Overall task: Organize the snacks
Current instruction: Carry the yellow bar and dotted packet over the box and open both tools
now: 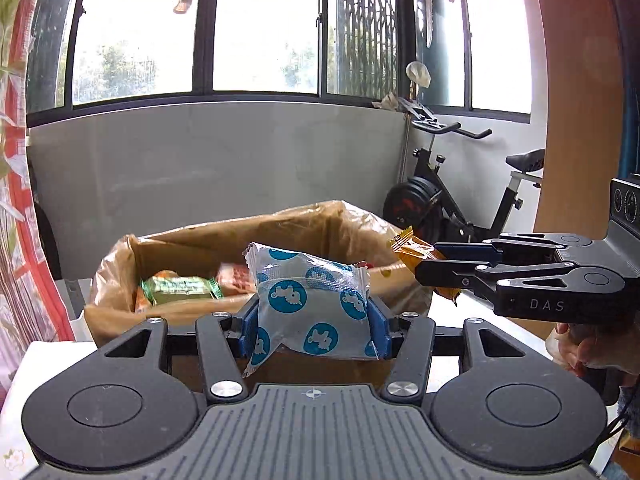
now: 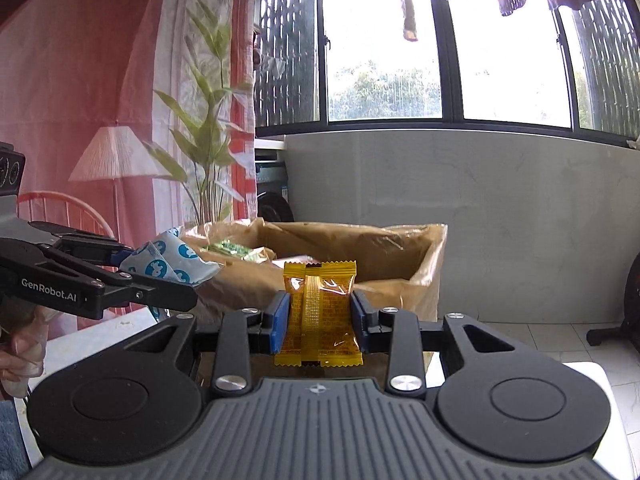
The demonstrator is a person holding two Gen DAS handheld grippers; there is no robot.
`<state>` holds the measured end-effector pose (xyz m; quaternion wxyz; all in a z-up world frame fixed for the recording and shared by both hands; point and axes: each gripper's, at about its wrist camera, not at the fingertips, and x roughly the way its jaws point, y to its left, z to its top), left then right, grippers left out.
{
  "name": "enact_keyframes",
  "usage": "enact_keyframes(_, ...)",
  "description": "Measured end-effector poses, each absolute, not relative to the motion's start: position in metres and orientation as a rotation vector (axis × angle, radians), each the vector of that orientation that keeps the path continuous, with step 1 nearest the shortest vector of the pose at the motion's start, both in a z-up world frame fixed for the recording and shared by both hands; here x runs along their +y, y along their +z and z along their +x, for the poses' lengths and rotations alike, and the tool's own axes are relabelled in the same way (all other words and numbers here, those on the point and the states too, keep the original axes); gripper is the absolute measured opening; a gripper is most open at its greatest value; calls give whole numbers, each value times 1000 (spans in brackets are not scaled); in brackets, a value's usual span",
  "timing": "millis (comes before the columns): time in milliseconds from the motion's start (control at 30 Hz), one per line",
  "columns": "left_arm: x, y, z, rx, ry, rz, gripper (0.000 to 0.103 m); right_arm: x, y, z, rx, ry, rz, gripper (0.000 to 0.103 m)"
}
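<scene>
The left gripper (image 1: 314, 320) is clamped on a white snack packet printed with blue circles (image 1: 312, 304), its blue pads pressing both sides. The right gripper (image 2: 320, 320) is clamped on a yellow-orange snack packet (image 2: 320, 312), held upright between its pads. Both packets are raised on the near side of a cardboard box lined with a brown plastic bag (image 1: 192, 240), which stands on the white desk (image 1: 36, 360). Inside the box lie a green-wrapped snack (image 1: 180, 288) at left and a red-and-white packet (image 1: 236, 278) beside it. An exercise bike (image 1: 448, 200) stands far right below the window (image 1: 260, 28).
</scene>
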<state>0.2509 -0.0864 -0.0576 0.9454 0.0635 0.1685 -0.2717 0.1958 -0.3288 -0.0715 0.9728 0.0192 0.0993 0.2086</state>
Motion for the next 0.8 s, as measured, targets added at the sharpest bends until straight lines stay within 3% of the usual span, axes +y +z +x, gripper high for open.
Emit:
enact_keyframes(367, -106, -31, 337, 448, -461, 108, 58, -289, -44, 289, 328, 340, -1, 35)
enact_keyframes(533, -110, -42, 350, 501, -478, 131, 73, -284, -56, 303, 404, 368, -19, 39)
enact_keyframes(633, -110, -47, 351, 497, -471, 137, 74, -286, -59, 301, 418, 361, -41, 44)
enact_keyframes(800, -102, -45, 340, 492, -475, 119, 74, -298, -56, 279, 392, 348, -4, 45)
